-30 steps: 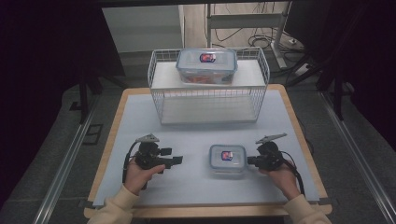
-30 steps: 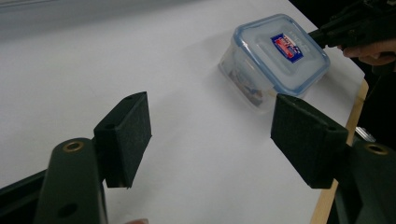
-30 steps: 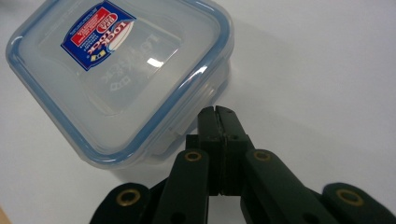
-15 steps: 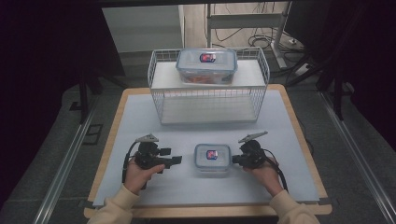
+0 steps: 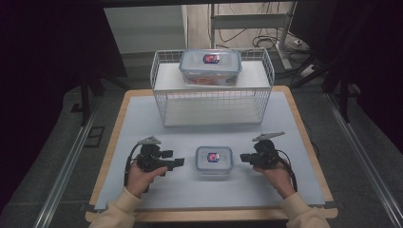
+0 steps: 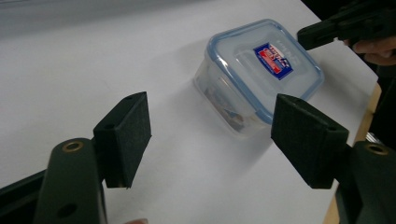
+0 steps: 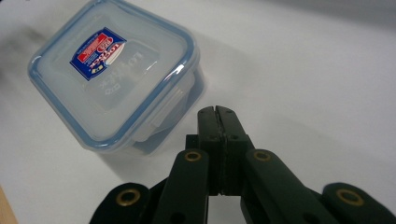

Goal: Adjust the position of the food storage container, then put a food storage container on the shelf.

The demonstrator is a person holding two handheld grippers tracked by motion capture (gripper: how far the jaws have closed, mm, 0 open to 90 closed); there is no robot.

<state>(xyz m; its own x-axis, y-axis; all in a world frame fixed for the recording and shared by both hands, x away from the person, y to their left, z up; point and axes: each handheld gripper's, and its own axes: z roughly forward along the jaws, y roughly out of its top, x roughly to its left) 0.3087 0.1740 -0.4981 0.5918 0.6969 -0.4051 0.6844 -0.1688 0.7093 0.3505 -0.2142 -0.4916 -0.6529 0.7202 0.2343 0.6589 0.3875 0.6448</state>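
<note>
Clear-plastic small box (image 5: 214,161) between open left gripper (image 5: 177,163) and closed right gripper (image 5: 243,157), wire basket (image 5: 212,102) well behind.

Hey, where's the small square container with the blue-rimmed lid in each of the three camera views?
High view: small container at bottom centre, between the two grippers.
Left gripper view: upper right, beyond the open jaws.
Right gripper view: upper left, just past the shut jaws.
Shared landmark: its red-and-blue label.

A lab test bench
You're at a mat-covered table (image 5: 142,109) on floor rails (image 5: 62,175); at 12 o'clock, loose cables (image 5: 266,35) beneath a metal desk frame (image 5: 247,21)
</note>
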